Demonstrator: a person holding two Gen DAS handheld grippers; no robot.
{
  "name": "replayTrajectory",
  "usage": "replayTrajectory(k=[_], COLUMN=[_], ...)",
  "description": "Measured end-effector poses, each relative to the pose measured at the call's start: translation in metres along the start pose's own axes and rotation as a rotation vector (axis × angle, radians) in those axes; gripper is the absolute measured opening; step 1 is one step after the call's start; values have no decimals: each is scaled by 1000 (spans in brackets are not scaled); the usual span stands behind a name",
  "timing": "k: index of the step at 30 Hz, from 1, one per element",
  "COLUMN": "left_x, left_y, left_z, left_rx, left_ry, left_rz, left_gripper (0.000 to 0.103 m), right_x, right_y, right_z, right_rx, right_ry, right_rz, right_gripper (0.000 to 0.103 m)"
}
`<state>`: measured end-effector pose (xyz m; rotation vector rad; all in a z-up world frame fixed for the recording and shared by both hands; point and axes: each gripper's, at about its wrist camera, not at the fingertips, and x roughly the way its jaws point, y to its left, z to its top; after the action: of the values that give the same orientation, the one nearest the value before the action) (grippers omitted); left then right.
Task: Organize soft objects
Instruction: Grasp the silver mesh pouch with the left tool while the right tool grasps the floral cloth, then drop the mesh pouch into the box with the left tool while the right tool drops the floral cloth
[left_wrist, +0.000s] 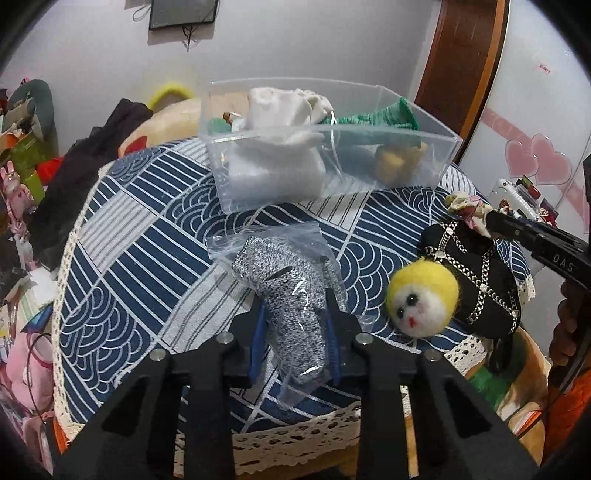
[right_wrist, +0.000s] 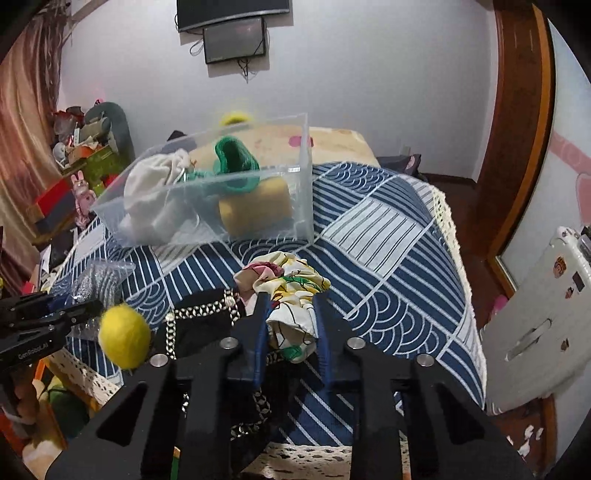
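Observation:
My left gripper is shut on a grey knit item in a clear plastic bag, just above the blue patterned cloth. My right gripper is shut on a floral fabric scrunchie; it also shows in the left wrist view. Beside it lie a black pouch with silver chains and a yellow felt doll head. A clear plastic box at the back holds a white cloth bag, a green knit piece and a yellow sponge.
The table is covered by a blue and white patterned cloth with a lace edge. Clutter and toys stand at the left. A bed lies behind the table and a wooden door frame stands at the right.

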<state>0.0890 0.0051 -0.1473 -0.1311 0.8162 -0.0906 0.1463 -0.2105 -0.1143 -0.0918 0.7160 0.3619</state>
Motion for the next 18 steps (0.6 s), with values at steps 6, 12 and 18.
replayTrajectory(k=[6, 12, 18], left_x=[-20, -45, -68], left_y=[-2, -6, -5], left_z=[4, 12, 29], left_rx=[27, 45, 46], left_ry=[-65, -142, -219], left_rz=[21, 31, 38], left_gripper=[23, 23, 23], right_x=[-16, -30, -41], right_y=[2, 5, 15], right_z=[8, 20, 38], right_rx=[3, -7, -26], right_ry=[-62, -114, -181], right_rz=[-2, 11, 30], right_gripper=[17, 17, 17])
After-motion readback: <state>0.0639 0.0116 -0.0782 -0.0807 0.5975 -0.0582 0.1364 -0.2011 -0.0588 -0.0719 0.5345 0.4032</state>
